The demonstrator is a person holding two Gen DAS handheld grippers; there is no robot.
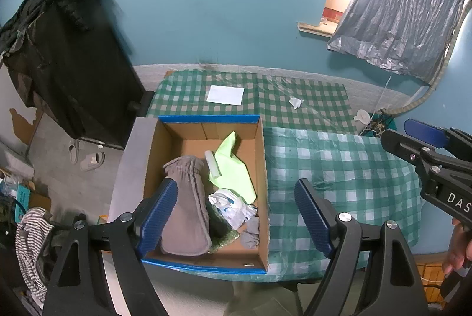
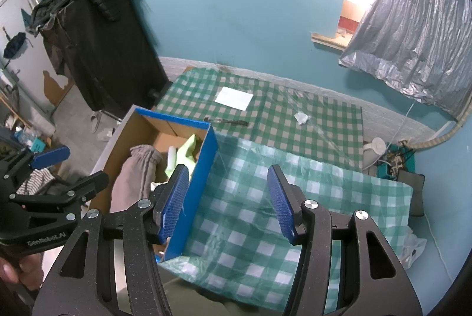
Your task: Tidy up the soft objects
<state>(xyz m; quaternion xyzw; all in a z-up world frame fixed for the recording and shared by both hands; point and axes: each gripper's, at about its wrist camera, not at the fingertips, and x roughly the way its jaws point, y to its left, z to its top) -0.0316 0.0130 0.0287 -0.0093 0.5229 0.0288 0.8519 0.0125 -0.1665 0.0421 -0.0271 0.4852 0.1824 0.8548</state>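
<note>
Your left gripper hangs over the open cardboard box, its two blue fingers spread wide with nothing clamped between them. Directly between and just beyond them lie the soft things, already inside the box. The grey cloth pouch sits at about 10 o'clock from the midpoint of your fingers, its long axis running from 6 toward 12, gathered end farthest from you. At 12 o'clock is a lime green cloth with a small white roll on it; a crumpled white bag lies nearest the midpoint.

Your right gripper also stands apart and empty, over the green checked cloth, with the box wall at its 9 o'clock. Your left hand is judged the nearer to the box contents. One small crumpled white scrap lies on the table at 1 o'clock from the right fingers, well apart.
</note>
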